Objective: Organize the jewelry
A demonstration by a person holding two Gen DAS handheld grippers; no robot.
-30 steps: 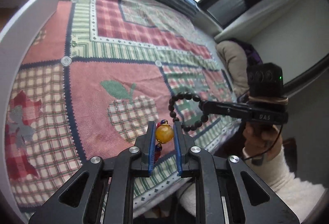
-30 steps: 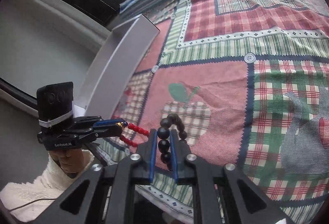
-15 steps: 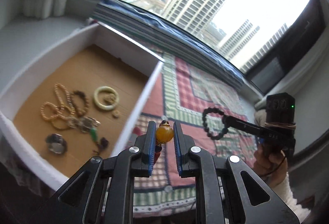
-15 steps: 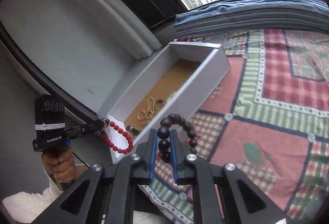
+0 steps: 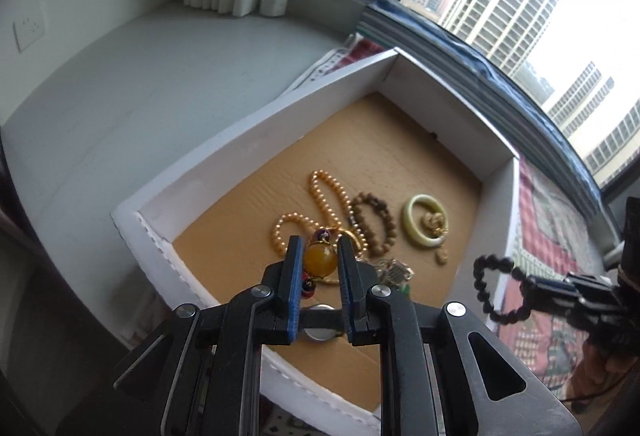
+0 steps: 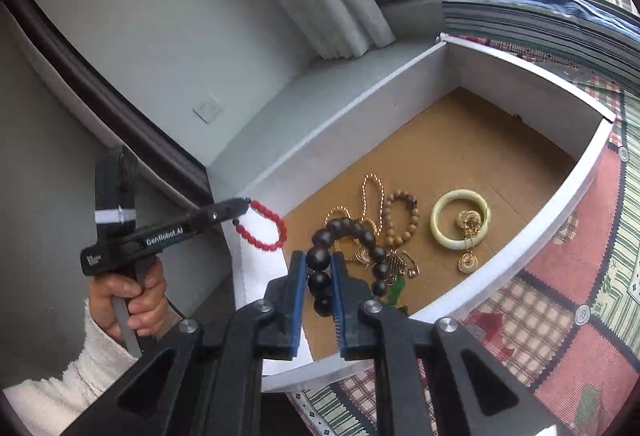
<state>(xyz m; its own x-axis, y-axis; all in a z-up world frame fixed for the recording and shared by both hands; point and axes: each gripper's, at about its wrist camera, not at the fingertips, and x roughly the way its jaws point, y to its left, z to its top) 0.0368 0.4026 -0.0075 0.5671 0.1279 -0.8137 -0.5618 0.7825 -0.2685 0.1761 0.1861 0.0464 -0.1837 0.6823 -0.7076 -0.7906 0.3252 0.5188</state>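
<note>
Both grippers now over white box (image 5: 248,139), bracelets between jaws.

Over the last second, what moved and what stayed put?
Both tongs swung from the patchwork quilt to the white cardboard box. Grips unchanged: left tongs hold the amber-and-red bead bracelet, right tongs the dark bead bracelet. Nothing released.

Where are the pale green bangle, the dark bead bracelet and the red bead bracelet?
pale green bangle (image 6: 439,232): right wrist view, left side of ring.
dark bead bracelet (image 6: 319,258): right wrist view, bead between the gripper's fingers.
red bead bracelet (image 6: 264,209): right wrist view, top of loop.
</note>
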